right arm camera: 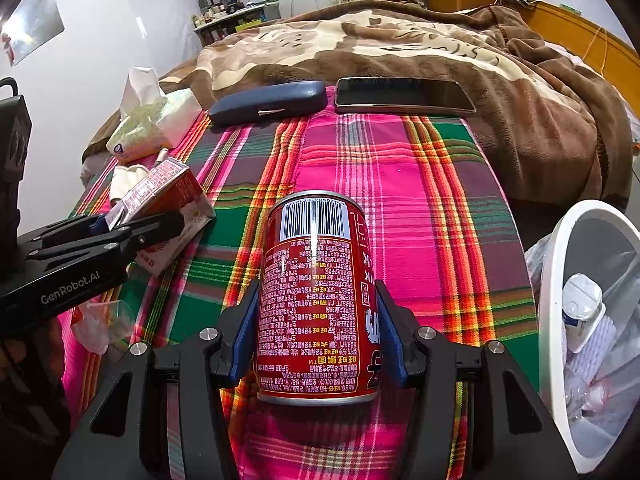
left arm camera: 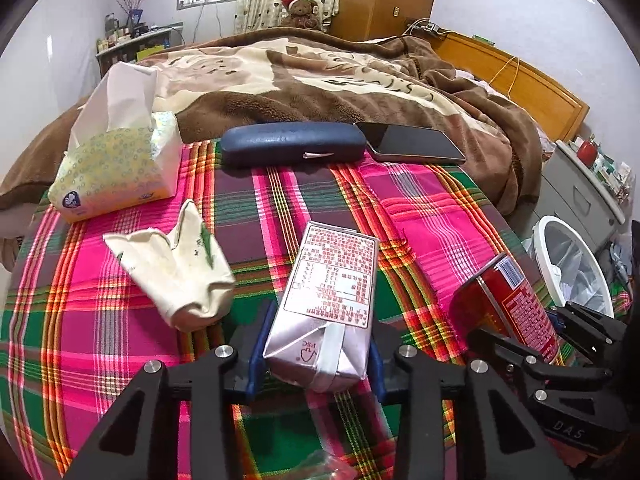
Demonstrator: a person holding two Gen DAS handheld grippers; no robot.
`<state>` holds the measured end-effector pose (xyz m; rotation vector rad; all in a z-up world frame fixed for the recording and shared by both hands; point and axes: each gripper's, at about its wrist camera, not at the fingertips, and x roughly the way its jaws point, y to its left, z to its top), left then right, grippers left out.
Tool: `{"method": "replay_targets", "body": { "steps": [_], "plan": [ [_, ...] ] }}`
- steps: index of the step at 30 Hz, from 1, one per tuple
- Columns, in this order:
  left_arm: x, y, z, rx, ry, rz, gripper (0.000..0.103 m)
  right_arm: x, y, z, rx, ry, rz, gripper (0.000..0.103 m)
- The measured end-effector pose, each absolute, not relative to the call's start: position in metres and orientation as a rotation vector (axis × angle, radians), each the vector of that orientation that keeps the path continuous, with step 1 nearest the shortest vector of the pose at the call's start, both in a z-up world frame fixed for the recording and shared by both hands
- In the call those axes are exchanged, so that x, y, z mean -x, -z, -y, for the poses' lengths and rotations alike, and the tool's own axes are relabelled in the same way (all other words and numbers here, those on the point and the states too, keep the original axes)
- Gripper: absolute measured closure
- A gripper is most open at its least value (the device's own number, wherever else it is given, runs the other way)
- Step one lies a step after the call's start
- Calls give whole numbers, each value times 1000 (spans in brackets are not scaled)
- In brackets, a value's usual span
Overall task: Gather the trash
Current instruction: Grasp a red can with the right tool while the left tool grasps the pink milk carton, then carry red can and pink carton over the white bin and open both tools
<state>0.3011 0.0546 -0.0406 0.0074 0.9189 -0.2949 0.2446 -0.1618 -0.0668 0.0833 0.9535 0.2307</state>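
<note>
While a tissue pack (left arm camera: 116, 168) and crumpled cloth (left arm camera: 176, 272) lie leftmost on the plaid bedspread (left arm camera: 420, 216), a drink carton (left arm camera: 326, 308) is clamped by the left gripper (left arm camera: 316, 356), apparently lifted; a red can (right arm camera: 316, 300) is gripped by the right gripper (right arm camera: 316, 332) beside a white bin (right arm camera: 556, 280).

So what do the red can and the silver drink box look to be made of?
Red can: seemingly metal with a glossy printed coat, judging by the bright streak down its side and the silvery bottom rim. Drink box: probably foil-laminated carton, given its matte silver faces, folded creased end and printed label.
</note>
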Motion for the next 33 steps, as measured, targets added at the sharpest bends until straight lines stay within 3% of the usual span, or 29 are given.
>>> {"method": "replay_targets", "body": {
  "steps": [33],
  "plan": [
    [-227,-23,-3,15,368,-780,64,-197,19,215,-113,-183,-803,49]
  ]
}}
